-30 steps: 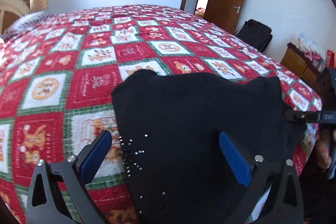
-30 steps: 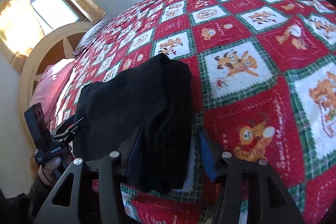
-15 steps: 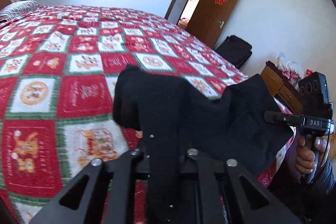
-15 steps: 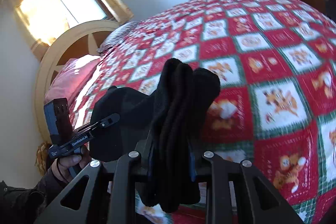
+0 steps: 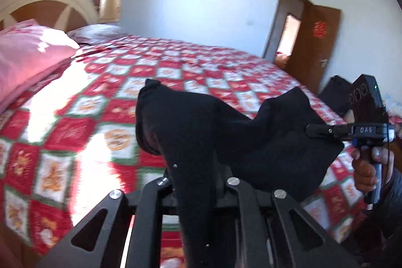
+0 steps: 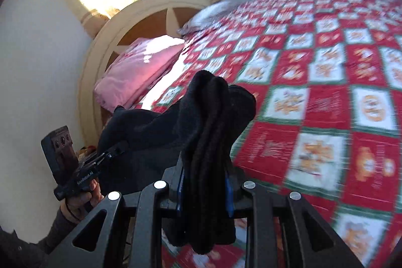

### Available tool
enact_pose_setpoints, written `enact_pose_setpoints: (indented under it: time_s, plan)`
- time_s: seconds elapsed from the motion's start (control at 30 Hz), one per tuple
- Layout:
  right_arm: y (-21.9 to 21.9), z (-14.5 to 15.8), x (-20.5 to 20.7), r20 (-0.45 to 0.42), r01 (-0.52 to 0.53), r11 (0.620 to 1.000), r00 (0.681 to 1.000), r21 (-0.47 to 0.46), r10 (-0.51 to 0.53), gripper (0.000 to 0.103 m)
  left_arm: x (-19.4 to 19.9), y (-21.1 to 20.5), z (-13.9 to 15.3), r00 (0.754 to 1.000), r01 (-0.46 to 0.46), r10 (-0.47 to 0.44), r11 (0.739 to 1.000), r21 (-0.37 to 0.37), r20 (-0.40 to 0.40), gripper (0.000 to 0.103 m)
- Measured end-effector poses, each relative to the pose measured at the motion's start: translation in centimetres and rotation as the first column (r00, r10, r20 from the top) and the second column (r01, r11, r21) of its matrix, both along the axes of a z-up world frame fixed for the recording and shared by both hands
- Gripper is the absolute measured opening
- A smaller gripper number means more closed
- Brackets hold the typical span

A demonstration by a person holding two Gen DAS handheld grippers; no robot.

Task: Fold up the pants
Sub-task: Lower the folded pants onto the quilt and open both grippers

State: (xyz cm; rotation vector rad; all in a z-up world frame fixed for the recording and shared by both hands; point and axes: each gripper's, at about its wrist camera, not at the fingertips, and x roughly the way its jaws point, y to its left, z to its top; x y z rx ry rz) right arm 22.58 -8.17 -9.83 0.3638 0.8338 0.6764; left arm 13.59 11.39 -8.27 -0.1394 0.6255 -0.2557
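Clearly "DAS" on right gripper [image 5: 311, 130], clamping pants [image 5: 226, 132].

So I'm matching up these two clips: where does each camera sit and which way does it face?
Left wrist: on the left gripper, facing across the bed toward the door; right hand shows.
Right wrist: on the right gripper, facing the headboard; left hand shows.
Shared: black pants clamped in both, pink pillow.

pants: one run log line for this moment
stage: lift | pants: black, folded, held above bed | left gripper: shut on pants | right gripper: shut on pants | next: probably set down
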Motion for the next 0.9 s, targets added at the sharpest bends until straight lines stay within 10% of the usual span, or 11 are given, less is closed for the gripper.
enact_pose_setpoints:
  time_s: [0.13, 0.2, 0.37, 0.67, 0.9]
  plan:
    - [2.9, -4.9, 3.0, -0.100, 0.027, 0.997, 0.994, -0.068, -0.034, 0.030, 1.4, 2.2, -4.6, 0.989, -0.092, 0.099, 0.993, 0.068, -0.108, 0.038]
    - [2.4, -6.7, 3.4, -0.131, 0.067, 0.992, 0.988, -0.105, -0.081, 0.046, 1.9, 2.6, -7.0, 0.980, -0.122, 0.134, 0.989, 0.084, -0.145, 0.064]
    - [-1.8, -7.2, 2.2, -0.128, 0.139, 0.987, 0.980, -0.083, -0.149, 0.066, 1.2, 3.2, -6.8, 0.969, -0.206, 0.219, 0.972, 0.115, -0.115, 0.089]
    - [-7.6, -1.9, -3.7, 0.022, 0.339, 0.935, 0.941, -0.102, -0.339, 0.066, -1.7, 1.2, -0.6, 0.953, -0.302, 0.294, 0.917, 0.259, 0.072, 0.096]
    - [-7.4, 2.5, -9.4, 0.167, 0.332, 0.936, 0.936, -0.116, -0.311, 0.066, -4.1, -1.1, 2.8, 0.957, -0.280, 0.255, 0.935, 0.219, 0.136, 0.099]
